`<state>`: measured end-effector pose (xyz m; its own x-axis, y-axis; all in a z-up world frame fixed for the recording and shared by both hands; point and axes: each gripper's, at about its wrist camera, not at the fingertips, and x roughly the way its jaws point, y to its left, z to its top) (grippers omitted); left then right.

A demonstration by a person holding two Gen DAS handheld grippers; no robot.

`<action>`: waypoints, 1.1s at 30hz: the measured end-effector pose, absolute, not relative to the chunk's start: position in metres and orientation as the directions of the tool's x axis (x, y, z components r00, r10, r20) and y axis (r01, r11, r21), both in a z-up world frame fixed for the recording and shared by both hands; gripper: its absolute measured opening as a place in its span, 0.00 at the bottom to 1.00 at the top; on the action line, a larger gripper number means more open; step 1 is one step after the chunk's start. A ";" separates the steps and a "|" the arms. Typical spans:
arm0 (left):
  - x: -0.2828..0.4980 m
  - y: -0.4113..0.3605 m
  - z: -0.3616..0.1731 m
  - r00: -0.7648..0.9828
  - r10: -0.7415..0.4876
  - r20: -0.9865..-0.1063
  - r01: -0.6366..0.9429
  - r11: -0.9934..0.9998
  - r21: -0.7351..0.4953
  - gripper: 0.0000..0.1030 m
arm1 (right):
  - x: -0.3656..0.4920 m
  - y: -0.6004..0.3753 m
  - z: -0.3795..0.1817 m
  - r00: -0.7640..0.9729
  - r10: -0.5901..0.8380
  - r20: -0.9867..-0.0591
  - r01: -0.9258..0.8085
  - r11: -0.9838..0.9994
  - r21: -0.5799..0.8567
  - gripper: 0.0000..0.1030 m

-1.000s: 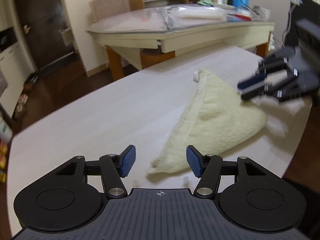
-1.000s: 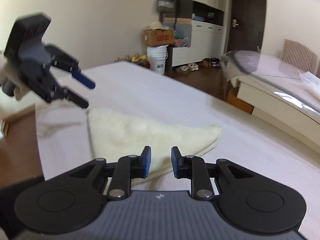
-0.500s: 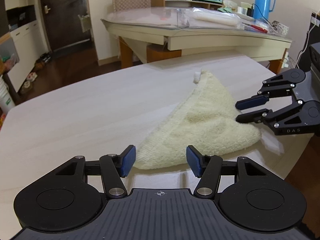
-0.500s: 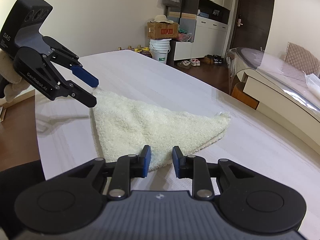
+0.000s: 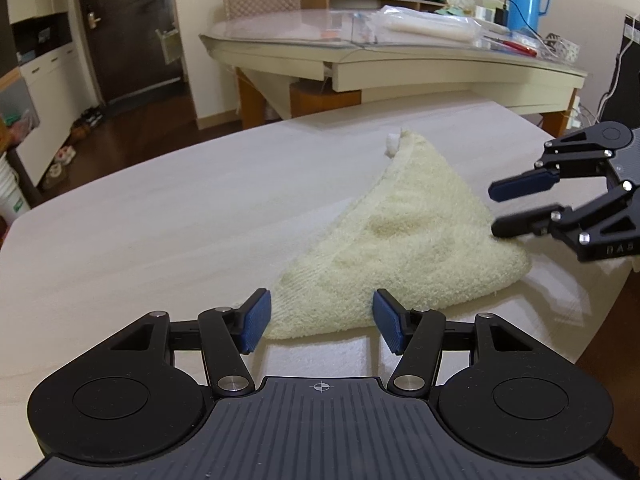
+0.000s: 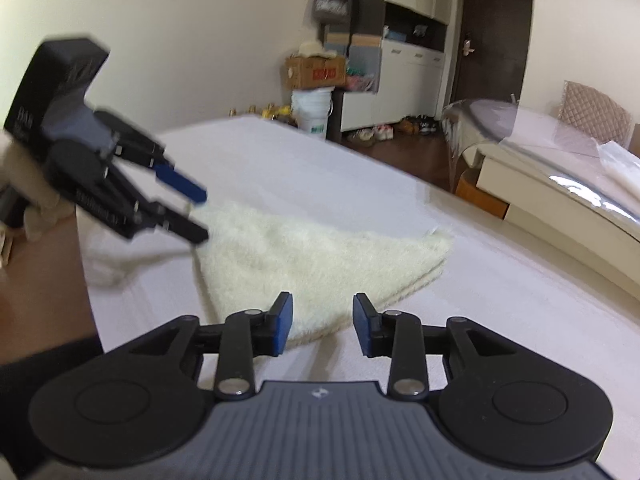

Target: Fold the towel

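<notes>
Both tongs are open and hold nothing. Left tongs (image 5: 321,320) sit at the lower centre of the left wrist view, with the pads spread on both sides of the near corner of the towel (image 5: 404,240). Right tongs (image 6: 322,328) are also spread, at the lower centre of the right wrist view, and another corner of the towel lies just in front of them.

This towel is cream coloured and fluffy. It lies on the pale surface (image 5: 160,220) in a triangle shape, so it seems already folded at least once; a small white tag shows at its far tip, in the upper middle of the left view. In the right part of the left view the right tongs appear from the side, and their lower finger looks to be touching or almost touching the towel edge; I cannot tell which.

My judgement is that the step in hand is to take two corners for the next fold. To do it well, each lower finger should slide flat along the surface and under all layers before closing, because thick pile can hide a layer. Closing both together, then lifting only a little, should keep the edges aligned. A grip on the top layer alone could open the earlier fold.
</notes>
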<state>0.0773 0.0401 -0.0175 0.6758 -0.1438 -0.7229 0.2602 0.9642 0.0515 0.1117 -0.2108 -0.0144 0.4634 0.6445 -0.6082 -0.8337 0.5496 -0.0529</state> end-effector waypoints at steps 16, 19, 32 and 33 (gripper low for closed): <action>0.107 0.062 -0.016 0.637 -0.197 -0.745 0.408 0.907 0.109 0.63 | 0.065 -0.181 -0.021 0.573 0.556 -0.602 -0.691 0.723 0.011 0.32; 0.114 0.068 -0.014 0.628 -0.201 -0.751 0.462 0.874 0.152 0.68 | 0.056 -0.170 -0.020 0.593 0.538 -0.599 -0.664 0.747 0.014 0.32; 0.124 0.081 -0.005 0.603 -0.266 -0.752 0.532 0.837 0.130 0.66 | 0.075 -0.188 0.002 0.638 0.501 -0.585 -0.621 0.783 -0.006 0.39; 0.120 0.082 -0.002 0.615 -0.275 -0.739 0.508 0.855 0.105 0.66 | 0.082 -0.192 0.003 0.654 0.486 -0.580 -0.610 0.792 -0.025 0.39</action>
